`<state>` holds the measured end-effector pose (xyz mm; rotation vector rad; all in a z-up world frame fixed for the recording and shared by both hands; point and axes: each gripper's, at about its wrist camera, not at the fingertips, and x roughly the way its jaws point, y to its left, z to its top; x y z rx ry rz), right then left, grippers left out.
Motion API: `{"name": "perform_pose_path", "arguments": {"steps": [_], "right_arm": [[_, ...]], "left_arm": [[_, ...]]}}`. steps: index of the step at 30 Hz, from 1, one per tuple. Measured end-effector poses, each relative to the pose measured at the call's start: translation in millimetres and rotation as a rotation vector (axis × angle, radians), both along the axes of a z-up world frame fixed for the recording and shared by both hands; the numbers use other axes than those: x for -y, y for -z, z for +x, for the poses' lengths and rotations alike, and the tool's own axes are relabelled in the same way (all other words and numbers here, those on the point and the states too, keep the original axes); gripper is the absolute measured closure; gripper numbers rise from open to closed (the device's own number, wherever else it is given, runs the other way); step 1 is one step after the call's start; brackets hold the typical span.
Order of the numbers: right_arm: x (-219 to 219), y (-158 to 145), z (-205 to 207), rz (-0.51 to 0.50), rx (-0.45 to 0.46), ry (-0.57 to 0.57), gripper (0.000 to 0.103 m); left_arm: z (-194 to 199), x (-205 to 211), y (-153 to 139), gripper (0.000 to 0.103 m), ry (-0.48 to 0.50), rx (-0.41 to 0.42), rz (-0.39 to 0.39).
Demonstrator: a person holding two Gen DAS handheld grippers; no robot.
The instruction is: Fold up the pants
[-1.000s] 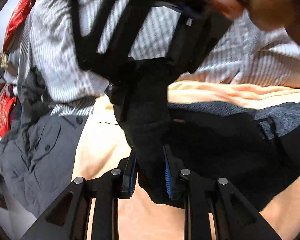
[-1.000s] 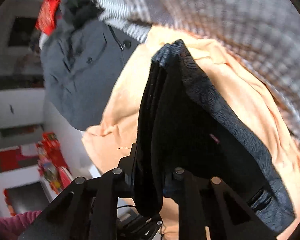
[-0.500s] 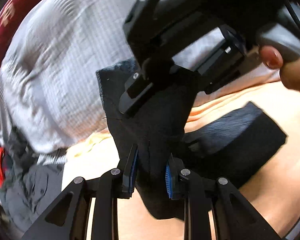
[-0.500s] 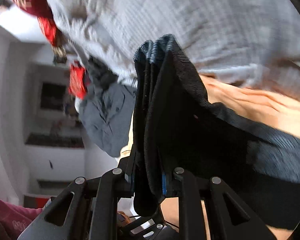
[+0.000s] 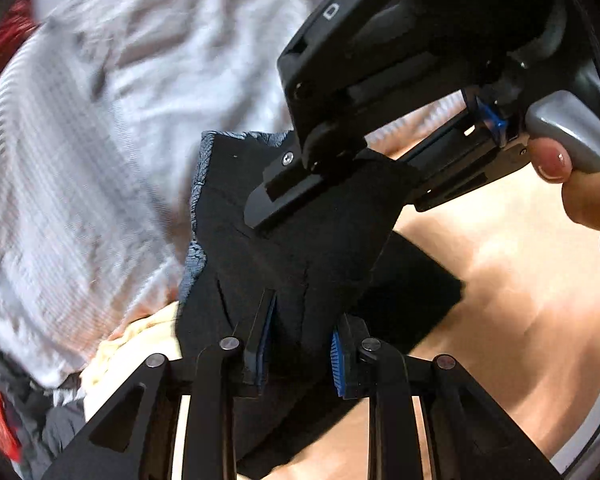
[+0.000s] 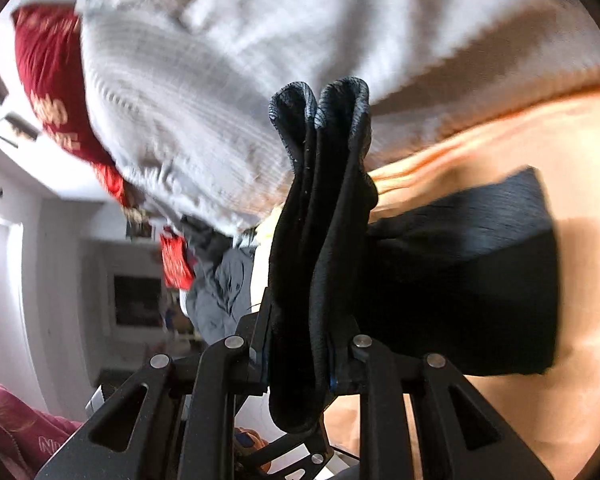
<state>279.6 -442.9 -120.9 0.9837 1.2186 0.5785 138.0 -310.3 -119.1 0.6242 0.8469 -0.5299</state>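
Left gripper (image 5: 298, 344) fingers pinch the dark pants (image 5: 300, 248); right gripper (image 6: 298, 354) fingers pinch a bunched fold of the pants above the orange sheet (image 6: 540, 140).

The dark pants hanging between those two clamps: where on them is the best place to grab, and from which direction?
Probably the doubled-over top edge of the dark pants, taken from the open side, as now. The left gripper and right gripper each pinch stacked layers there, so the fold hangs together above the orange sheet.

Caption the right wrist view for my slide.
Right gripper shut on folded dark pants, lifted above the orange sheet.
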Motion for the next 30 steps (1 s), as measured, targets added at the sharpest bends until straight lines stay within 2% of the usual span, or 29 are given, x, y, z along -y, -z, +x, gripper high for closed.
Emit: {"name": "perform_pose_path", "arguments": {"steps": [7, 11, 13, 14, 15, 16, 19, 22, 24, 27, 30], "right_arm": [[52, 84, -19, 0.024, -0.145, 0.098, 0.08], [58, 110, -29, 0.045, -0.181, 0.114, 0.08], [63, 114, -29, 0.051, -0.19, 0.127, 0.08], [63, 114, -29, 0.052, -0.194, 0.134, 0.08], [64, 113, -28, 0.045, -0.198, 0.137, 0.08], [66, 114, -27, 0.028, -0.199, 0.134, 0.08], [64, 104, -28, -0.041, -0.2, 0.109, 0.073], [68, 85, -30, -0.183, -0.182, 0.104, 0.068], [70, 63, -30, -0.311, -0.133, 0.117, 0.065], [72, 42, -18, -0.367, -0.067, 0.131, 0.064], [64, 33, 12, -0.416, -0.039, 0.122, 0.064]], "left_arm": [[-3, 35, 70, 0.078, 0.085, -0.085, 0.147], [-15, 38, 83, 0.072, 0.132, -0.035, 0.228], [-18, 36, 81, 0.071, 0.145, -0.04, 0.235], [-16, 32, 79, 0.061, 0.143, -0.05, 0.232], [-14, 29, 74, 0.049, 0.133, -0.071, 0.221], [-12, 27, 71, 0.033, 0.124, -0.085, 0.204], [-10, 11, 55, 0.033, 0.088, -0.108, 0.14], [-7, -5, 38, 0.033, 0.023, -0.107, 0.091], [4, -21, 29, 0.033, -0.055, -0.12, 0.044], [31, -44, 25, 0.033, -0.179, -0.148, -0.018], [64, -68, 33, 0.033, -0.341, -0.264, -0.092]]}}
